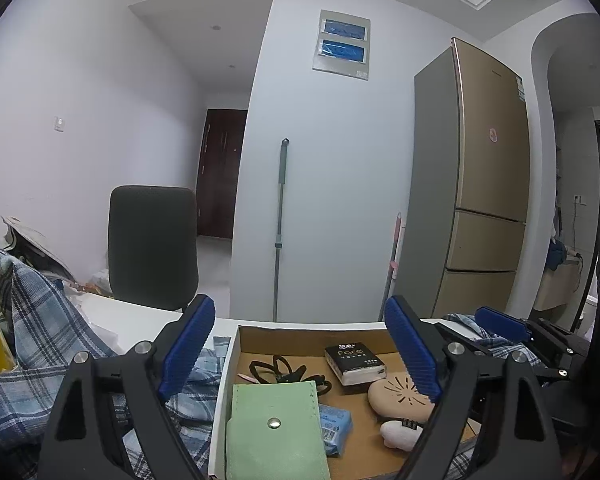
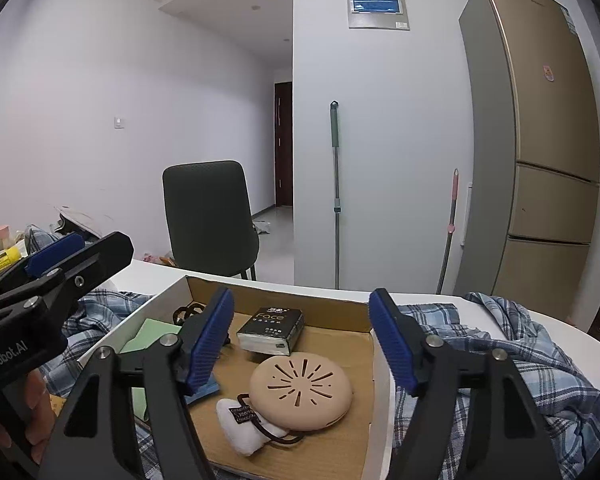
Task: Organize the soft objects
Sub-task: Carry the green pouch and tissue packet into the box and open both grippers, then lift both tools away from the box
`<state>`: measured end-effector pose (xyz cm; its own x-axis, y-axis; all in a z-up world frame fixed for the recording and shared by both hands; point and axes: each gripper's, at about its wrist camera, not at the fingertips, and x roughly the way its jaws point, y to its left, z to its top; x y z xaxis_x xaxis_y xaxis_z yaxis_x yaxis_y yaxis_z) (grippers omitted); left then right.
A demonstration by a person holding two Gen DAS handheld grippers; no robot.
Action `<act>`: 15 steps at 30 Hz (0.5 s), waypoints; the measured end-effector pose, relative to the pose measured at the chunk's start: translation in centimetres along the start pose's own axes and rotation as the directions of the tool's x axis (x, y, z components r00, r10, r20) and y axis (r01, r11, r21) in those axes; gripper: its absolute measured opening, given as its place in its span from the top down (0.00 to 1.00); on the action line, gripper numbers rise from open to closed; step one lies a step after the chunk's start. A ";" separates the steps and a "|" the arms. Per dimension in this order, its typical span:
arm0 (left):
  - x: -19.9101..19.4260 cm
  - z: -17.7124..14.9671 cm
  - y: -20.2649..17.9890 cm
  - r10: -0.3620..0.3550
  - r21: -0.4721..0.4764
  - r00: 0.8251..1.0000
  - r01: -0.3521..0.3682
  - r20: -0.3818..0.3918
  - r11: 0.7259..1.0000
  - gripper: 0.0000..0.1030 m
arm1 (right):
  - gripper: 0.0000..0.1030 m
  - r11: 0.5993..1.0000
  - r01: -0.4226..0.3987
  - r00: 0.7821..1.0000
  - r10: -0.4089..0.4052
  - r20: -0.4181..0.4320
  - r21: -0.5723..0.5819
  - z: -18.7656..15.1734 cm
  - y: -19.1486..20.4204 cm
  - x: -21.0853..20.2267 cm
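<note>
Left wrist view: the left gripper (image 1: 300, 350) stands spread and empty above the cardboard box (image 1: 312, 332); the green pouch (image 1: 276, 428) lies below, near the box's left wall.

Right wrist view: the right gripper (image 2: 302, 340) is released, gripping nothing; the beige round case (image 2: 300, 390) lies between the fingers, untouched, mid-box.

In the right wrist view, our left finger (image 2: 208, 340) hides much of the green pouch (image 2: 150, 336) and blue packet (image 2: 204, 390) in the box's (image 2: 380, 392) left half. The pouch's (image 1: 274, 432) lower end runs off the left wrist picture's bottom edge. We cannot read the tissue pack's (image 2: 270, 330) small print.
</note>
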<state>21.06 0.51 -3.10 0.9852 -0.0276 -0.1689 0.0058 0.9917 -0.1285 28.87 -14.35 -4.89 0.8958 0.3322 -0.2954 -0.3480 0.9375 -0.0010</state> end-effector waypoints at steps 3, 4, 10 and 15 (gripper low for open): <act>0.0 0.0 0.0 0.002 0.002 1.000 -0.002 -0.003 1.000 0.08 | 0.28 1.000 0.000 1.000 0.000 0.000 0.000 0.0 0.0 0.0; 0.0 0.0 0.0 0.002 0.001 1.000 -0.002 -0.004 1.000 0.01 | 0.27 1.000 0.000 1.000 0.000 0.000 0.000 0.0 0.0 0.0; -0.1 0.0 0.2 0.004 -0.007 1.000 -0.004 -0.003 1.000 0.00 | 0.21 1.000 0.000 1.000 0.000 0.000 0.000 0.0 -0.1 0.0; -0.2 0.1 0.3 0.014 -0.003 1.000 -0.014 0.002 1.000 0.00 | 0.19 1.000 -0.002 1.000 0.002 -0.001 0.001 0.0 -0.1 0.0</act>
<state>20.88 0.80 -3.05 0.9856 -0.0138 -0.1683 -0.0081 0.9916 -0.1293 28.91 -14.40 -4.95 0.8946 0.3345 -0.2962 -0.3499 0.9368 0.0008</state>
